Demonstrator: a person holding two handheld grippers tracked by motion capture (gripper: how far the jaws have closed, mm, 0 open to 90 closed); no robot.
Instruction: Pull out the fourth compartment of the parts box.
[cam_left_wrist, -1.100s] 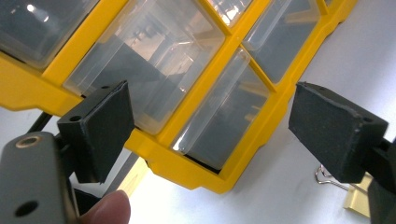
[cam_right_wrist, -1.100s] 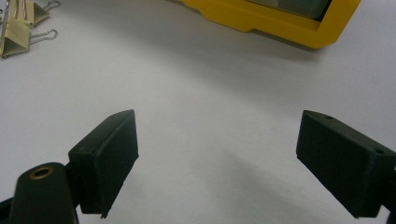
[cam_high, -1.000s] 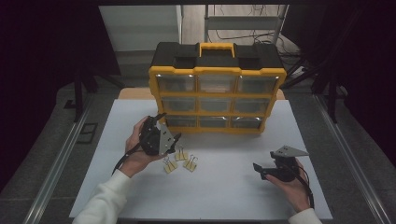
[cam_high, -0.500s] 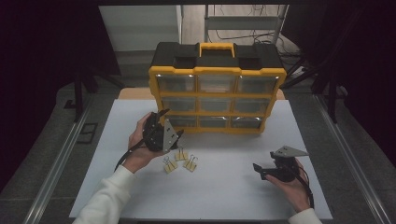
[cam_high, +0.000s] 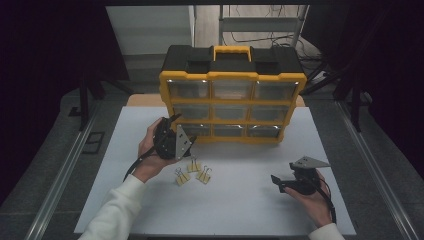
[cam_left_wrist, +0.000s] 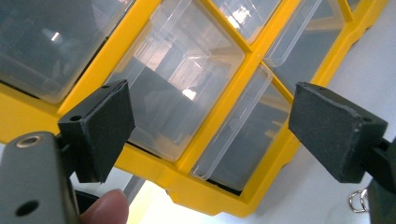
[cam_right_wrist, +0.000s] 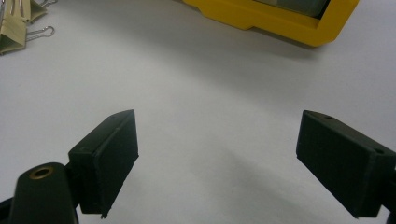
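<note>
A yellow and black drawer organizer (cam_high: 232, 95) with clear drawers stands at the back of the white table (cam_high: 240, 210). My left gripper (cam_high: 181, 130) is open and tilted, close up to the organizer's bottom left drawers. In the left gripper view the open gripper (cam_left_wrist: 212, 116) frames two clear drawers (cam_left_wrist: 187, 88) with nothing held. Three yellow binder clips (cam_high: 192, 172) lie just in front of that hand. My right gripper (cam_high: 278, 182) rests low at the front right, pointing left. It is open (cam_right_wrist: 215, 135) over bare table.
The right gripper view has the binder clips (cam_right_wrist: 18, 28) at its top left and the organizer's yellow base (cam_right_wrist: 280, 21) along its top. A clip's wire loop (cam_left_wrist: 357, 200) peeks in beside the left gripper's right jaw. Metal rails (cam_high: 65, 170) border the table.
My left gripper has moved slightly forward and right, closer to the organizer's lower left drawers. The right gripper has stayed put.
</note>
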